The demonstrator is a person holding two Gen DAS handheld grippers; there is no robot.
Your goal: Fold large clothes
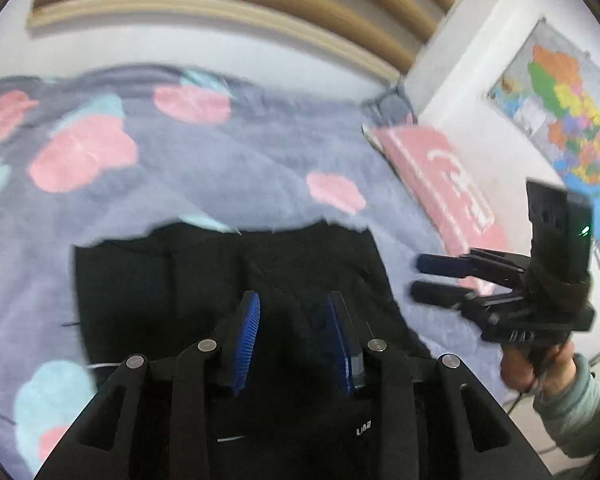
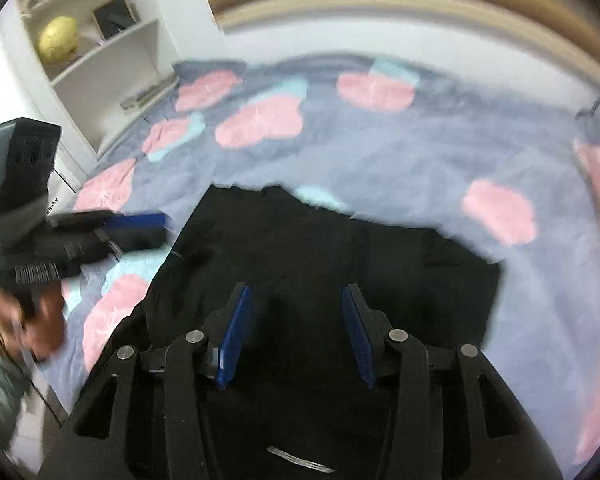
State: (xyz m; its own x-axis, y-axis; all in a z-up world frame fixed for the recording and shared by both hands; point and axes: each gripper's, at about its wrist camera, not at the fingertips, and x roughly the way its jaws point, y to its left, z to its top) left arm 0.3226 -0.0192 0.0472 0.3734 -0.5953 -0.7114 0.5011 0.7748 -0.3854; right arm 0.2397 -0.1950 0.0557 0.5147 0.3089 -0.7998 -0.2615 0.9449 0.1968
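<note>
A black garment (image 1: 228, 280) lies folded flat on a grey-blue bedspread with pink and teal blotches (image 1: 228, 172); it also shows in the right wrist view (image 2: 320, 248). My left gripper (image 1: 294, 336) is open and empty, hovering over the garment's near part. My right gripper (image 2: 296, 332) is open and empty, also over the garment. Each gripper shows in the other's view: the right one (image 1: 428, 278) beside the garment's right edge, the left one (image 2: 148, 228) beside its left edge, both above the bedspread.
A pink pillow (image 1: 440, 188) lies on the bed's right side. A wooden headboard (image 1: 220, 4) runs along the back. A coloured map (image 1: 568, 116) hangs on the right wall. White shelves (image 2: 100, 52) holding a yellow round object stand left of the bed.
</note>
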